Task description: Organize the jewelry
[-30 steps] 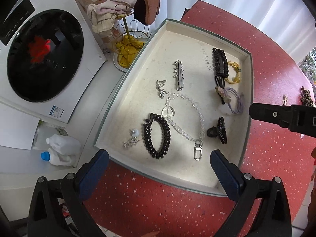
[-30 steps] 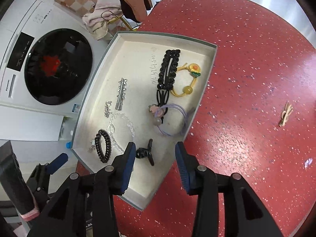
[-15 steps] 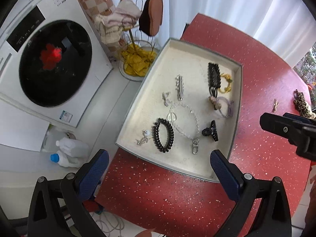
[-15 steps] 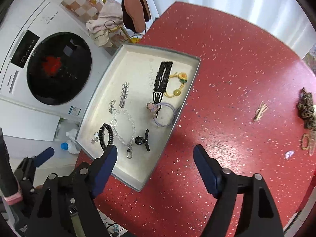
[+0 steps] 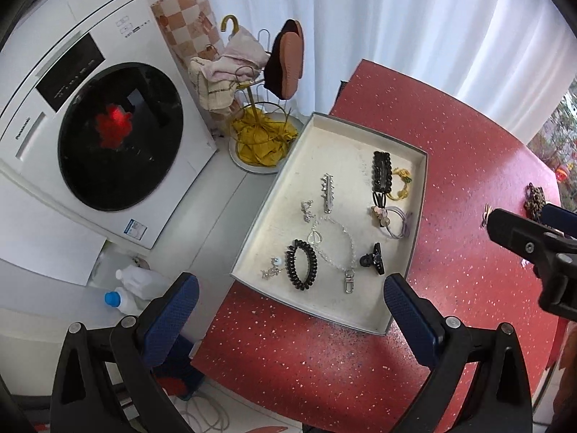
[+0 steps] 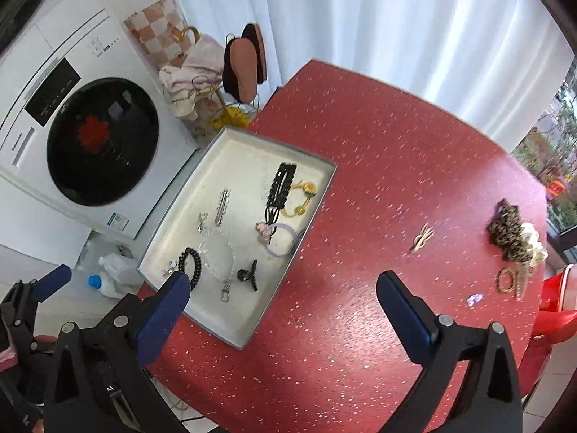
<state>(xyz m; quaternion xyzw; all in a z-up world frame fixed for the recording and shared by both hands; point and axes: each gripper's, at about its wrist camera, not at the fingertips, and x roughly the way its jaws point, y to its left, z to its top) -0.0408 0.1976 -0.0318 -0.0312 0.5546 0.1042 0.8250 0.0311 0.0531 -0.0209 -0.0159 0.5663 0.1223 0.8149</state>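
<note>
The tray [image 6: 306, 231] sits at the surface's [image 6: 378, 198] left edge, holding clips and ties. Scrunchies [image 6: 512, 238] lie far right. A washing machine [image 6: 72, 137] stands left of the surface.

a red tabletop flecked with white specks [image 6: 378, 187] carries a cream shallow tray with a grey outer rim [image 5: 418, 216]. in the tray lie a black coiled hair tie [image 5: 301, 269], a yellow elastic with beads [image 5: 401, 184] and a lilac hair loop [image 5: 398, 221]. a leopard-spotted brown scrunchie [image 6: 506, 235] sits on the red.
</note>
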